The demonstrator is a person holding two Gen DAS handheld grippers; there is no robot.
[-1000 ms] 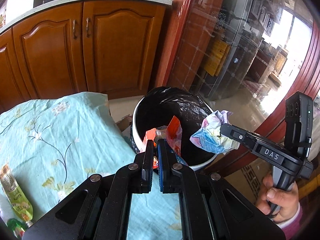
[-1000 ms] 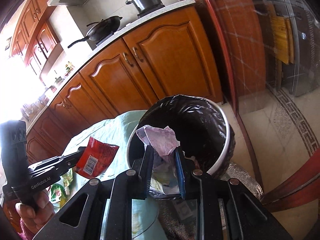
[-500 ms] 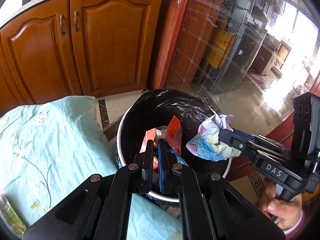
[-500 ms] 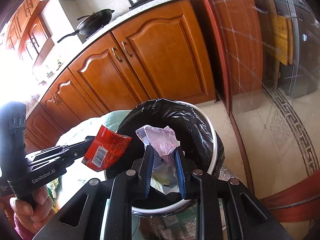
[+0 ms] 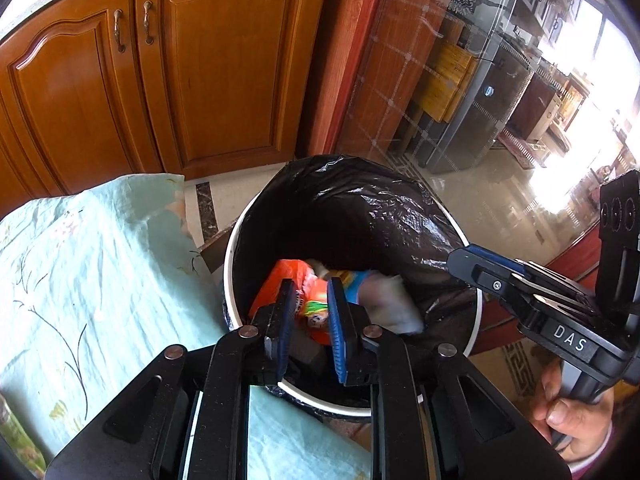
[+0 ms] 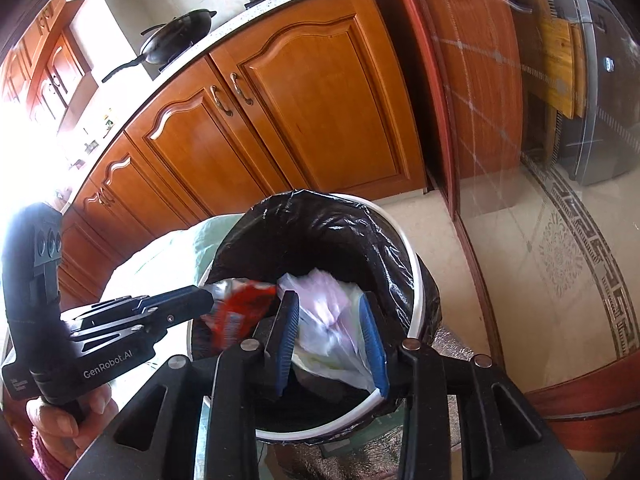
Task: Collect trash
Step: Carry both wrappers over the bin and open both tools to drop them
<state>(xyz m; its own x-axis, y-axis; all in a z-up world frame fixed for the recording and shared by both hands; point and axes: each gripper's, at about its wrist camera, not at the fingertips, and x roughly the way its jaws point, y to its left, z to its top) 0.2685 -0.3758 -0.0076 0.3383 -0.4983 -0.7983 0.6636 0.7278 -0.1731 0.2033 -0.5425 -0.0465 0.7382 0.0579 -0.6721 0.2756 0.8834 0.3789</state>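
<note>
A white trash bin (image 5: 231, 248) with a black liner (image 5: 360, 208) stands by the table; it also shows in the right wrist view (image 6: 416, 280). My left gripper (image 5: 312, 300) is open over the bin, and a red-orange wrapper (image 5: 280, 280) falls blurred just past its fingers. My right gripper (image 6: 326, 312) is open over the bin, and a crumpled pale plastic wrapper (image 6: 328, 312) drops between its fingers. In the right wrist view the left gripper (image 6: 200, 300) shows beside the blurred red wrapper (image 6: 236, 312). In the left wrist view the right gripper (image 5: 460, 260) shows empty.
A table with a pale green floral cloth (image 5: 80, 272) lies left of the bin. A green packet (image 5: 20, 440) lies at its near left edge. Wooden cabinets (image 5: 160, 72) stand behind, a glass partition (image 5: 460, 80) to the right.
Both grippers have opened over the bin. The red wrapper and the crumpled plastic wrapper have left the fingers and fall into the bin.
</note>
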